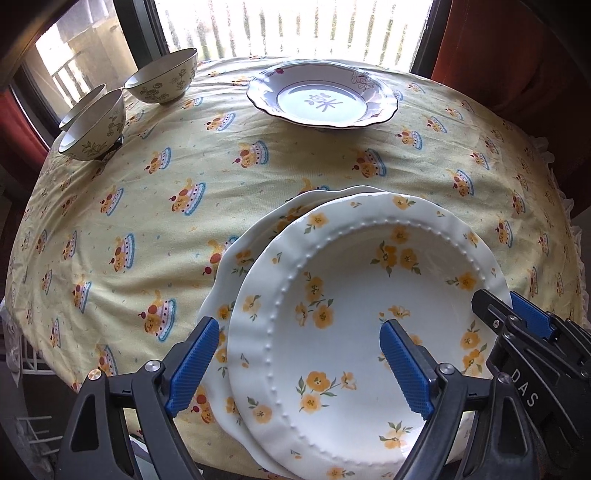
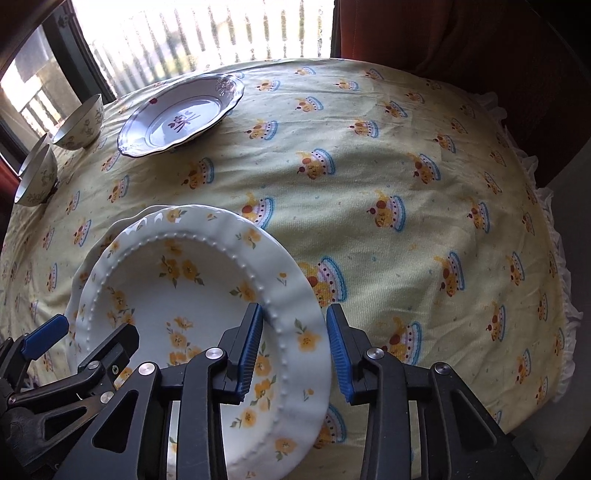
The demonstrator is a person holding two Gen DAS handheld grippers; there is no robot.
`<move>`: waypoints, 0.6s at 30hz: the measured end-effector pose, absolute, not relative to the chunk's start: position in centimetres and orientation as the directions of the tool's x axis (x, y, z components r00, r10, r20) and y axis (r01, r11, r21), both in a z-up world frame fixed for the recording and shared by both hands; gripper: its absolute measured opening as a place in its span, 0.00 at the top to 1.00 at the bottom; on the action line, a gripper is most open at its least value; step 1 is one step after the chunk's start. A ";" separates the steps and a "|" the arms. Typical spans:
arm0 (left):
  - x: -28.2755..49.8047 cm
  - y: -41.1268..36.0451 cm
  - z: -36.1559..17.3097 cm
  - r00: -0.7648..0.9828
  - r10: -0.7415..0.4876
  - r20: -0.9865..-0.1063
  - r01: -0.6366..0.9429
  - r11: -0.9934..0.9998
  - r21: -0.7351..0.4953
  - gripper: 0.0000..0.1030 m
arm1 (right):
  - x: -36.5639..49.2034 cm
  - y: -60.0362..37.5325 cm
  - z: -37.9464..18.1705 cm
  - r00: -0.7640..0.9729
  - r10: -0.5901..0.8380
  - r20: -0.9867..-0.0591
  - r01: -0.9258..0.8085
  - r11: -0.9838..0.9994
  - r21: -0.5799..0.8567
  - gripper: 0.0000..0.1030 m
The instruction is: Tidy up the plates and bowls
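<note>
home dining spot | table under yellow tablecloth (image 1: 258,177) w/ cartoon cake print, frilled edge | window (image 1: 295,26) w/ railing outside, red curtains (image 2: 461,37) | patterned bowls (image 1: 162,77), floral plates (image 1: 351,314), purple-rimmed dish (image 1: 321,98) laid out

A soft, matt cotton-like tablecloth (image 1: 258,184) with fine wrinkles covers the table. The top flowered plate (image 1: 351,295) is glossy white ceramic with a raised beaded ring; the plate beneath it (image 1: 236,254) has the same sheen. The far plate (image 1: 321,99) and the bowls (image 1: 162,79) look glazed and smooth. Both the left gripper (image 1: 299,365) and the right gripper (image 2: 295,350) are matt black plastic with ribbed blue rubbery pads (image 2: 251,350) and shiny metal pins.
</note>
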State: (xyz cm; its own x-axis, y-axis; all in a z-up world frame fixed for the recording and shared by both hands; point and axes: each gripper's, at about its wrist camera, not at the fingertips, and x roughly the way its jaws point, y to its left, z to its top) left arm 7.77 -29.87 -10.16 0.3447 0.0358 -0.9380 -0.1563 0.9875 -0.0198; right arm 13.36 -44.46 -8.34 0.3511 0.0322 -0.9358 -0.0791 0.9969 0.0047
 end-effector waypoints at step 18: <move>8.4 -25.6 -10.1 0.332 -0.024 -0.943 -0.057 0.997 -0.045 0.13 | 13.1 -42.0 -8.6 0.336 -0.011 -0.942 0.034 0.999 0.000 0.41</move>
